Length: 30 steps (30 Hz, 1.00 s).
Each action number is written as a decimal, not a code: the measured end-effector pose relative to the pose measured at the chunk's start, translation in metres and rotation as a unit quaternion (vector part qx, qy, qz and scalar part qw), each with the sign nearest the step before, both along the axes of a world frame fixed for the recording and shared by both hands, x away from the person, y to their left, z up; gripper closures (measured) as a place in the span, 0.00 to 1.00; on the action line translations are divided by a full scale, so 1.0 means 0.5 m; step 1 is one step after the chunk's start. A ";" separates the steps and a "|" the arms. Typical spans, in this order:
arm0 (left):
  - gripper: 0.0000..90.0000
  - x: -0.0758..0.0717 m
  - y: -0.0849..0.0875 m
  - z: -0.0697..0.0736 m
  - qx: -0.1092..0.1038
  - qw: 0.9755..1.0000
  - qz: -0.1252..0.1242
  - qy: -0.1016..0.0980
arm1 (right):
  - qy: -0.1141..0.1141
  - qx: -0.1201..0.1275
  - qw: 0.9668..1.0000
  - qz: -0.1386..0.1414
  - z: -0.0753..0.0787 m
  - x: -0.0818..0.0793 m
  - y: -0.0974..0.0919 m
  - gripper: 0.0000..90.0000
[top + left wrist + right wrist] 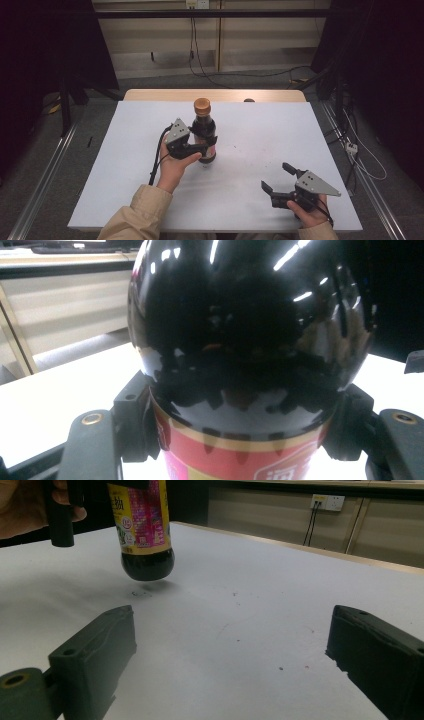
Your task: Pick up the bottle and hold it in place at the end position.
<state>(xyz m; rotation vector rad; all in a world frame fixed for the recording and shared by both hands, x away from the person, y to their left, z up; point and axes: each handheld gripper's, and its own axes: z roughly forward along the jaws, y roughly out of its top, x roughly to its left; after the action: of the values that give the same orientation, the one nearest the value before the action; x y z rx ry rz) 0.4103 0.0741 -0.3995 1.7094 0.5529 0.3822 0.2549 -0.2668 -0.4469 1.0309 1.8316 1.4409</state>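
Already the left hand-held gripper (206, 145) was clamped on the bottle (204, 129), held upright w/ its base just off the desk (260, 135); the right hand-held gripper (278, 179), jaws apart & empty, sat well off to the bottle's right, nearer the person

Both tongs are black, each topped by a grey three-cornered plate with small dark holes: left tongs (206, 145), right tongs (278, 178). A black cable (157, 162) trails from the left. Brass-coloured screw inserts (93, 418) sit in the jaw arms. Both sleeves (136, 216) are beige.
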 end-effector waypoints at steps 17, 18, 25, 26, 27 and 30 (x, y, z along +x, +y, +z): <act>0.34 0.022 -0.032 -0.006 0.008 1.000 -0.012 -0.006 | 0.001 0.003 1.000 0.000 0.000 0.000 0.000 0.06; 0.34 0.023 -0.034 -0.006 0.007 1.000 -0.012 -0.005 | 0.001 0.003 1.000 -0.001 0.000 0.000 0.000 0.06; 0.34 0.035 -0.046 -0.006 0.010 1.000 -0.015 -0.008 | 0.002 0.004 1.000 -0.003 -0.001 0.000 -0.002 0.06; 0.34 0.036 -0.048 -0.007 0.009 1.000 -0.015 -0.007 | 0.002 0.004 1.000 -0.003 -0.001 0.000 -0.002 0.06; 0.34 0.038 -0.050 -0.008 0.008 1.000 -0.015 -0.007 | 0.003 0.005 1.000 -0.004 -0.001 0.001 -0.002 0.06; 0.34 0.042 -0.056 -0.010 0.012 1.000 -0.017 -0.007 | 0.003 0.006 1.000 -0.005 -0.002 0.001 -0.004 0.06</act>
<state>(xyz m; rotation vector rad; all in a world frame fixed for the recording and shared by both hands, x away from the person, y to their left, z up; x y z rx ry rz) 0.4314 0.0462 -0.4043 1.7352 0.5103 0.3776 0.2556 -0.2688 -0.4479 1.0513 1.8214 1.4464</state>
